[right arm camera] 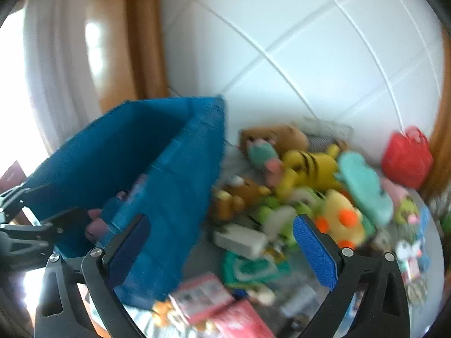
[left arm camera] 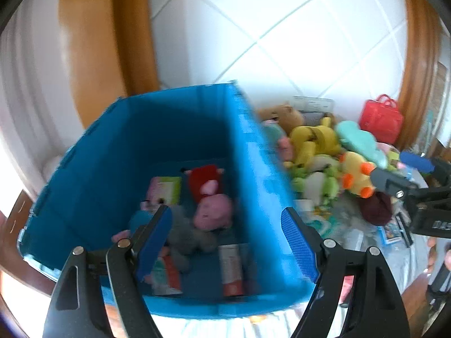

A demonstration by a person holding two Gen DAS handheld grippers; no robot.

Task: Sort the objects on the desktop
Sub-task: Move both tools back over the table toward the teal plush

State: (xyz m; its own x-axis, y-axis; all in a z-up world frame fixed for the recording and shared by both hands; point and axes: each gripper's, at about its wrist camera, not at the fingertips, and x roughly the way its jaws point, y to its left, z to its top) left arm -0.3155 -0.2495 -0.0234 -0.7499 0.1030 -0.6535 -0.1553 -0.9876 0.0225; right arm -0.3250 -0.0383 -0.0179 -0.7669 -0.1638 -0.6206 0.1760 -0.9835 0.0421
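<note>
Blue bin [left arm camera: 253,152] beside plush pile [left arm camera: 324,163]

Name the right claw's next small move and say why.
Probably ease the right claw forward and down onto the yellow duck plush. It is open and empty, the duck lies atop the pile just ahead, and the blue bin stands beside it.

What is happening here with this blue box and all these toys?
A person with a gripper in each hand is sorting toys from a table into a blue box. The left gripper hangs open over the box and holds nothing; a pink pig toy and some packets already lie inside. The right gripper is open too, over the pile beside the box, where a yellow duck toy and a red bag wait.
</note>
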